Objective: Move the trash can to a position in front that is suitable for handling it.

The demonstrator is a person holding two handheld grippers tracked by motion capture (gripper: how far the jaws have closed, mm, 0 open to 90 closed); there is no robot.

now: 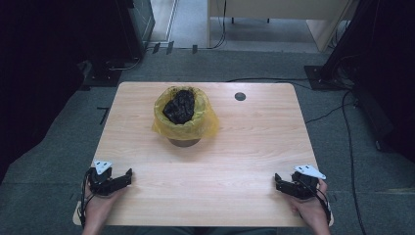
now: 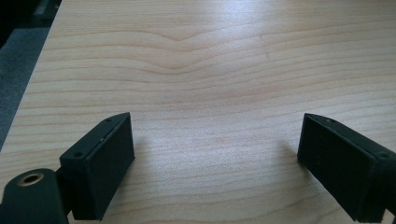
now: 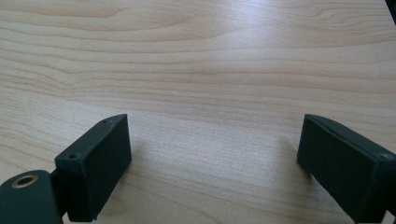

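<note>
One small bin [image 1: 184,125] lined with a yellow bag [image 1: 205,122] and holding one dark crumpled mass [image 1: 179,106] stood far-centre on the table [image 1: 235,147]. Two grippers rested at the near corners, left gripper [image 1: 128,177] and right gripper [image 1: 278,182], each hand-held, pointing inward, jaws spread wide and empty.

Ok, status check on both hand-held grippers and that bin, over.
Left hand-held gripper open, right hand-held gripper open, both at near table edge. Yellow-lined bin upright at far centre, dark stuff inside. Nothing between.

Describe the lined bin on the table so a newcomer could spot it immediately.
On the wooden table, look at the far half, just left of centre. There stands a small round bin, its yellow plastic liner folded over the rim, with a crumpled black bundle inside. It's the table's sole upright object.
</note>
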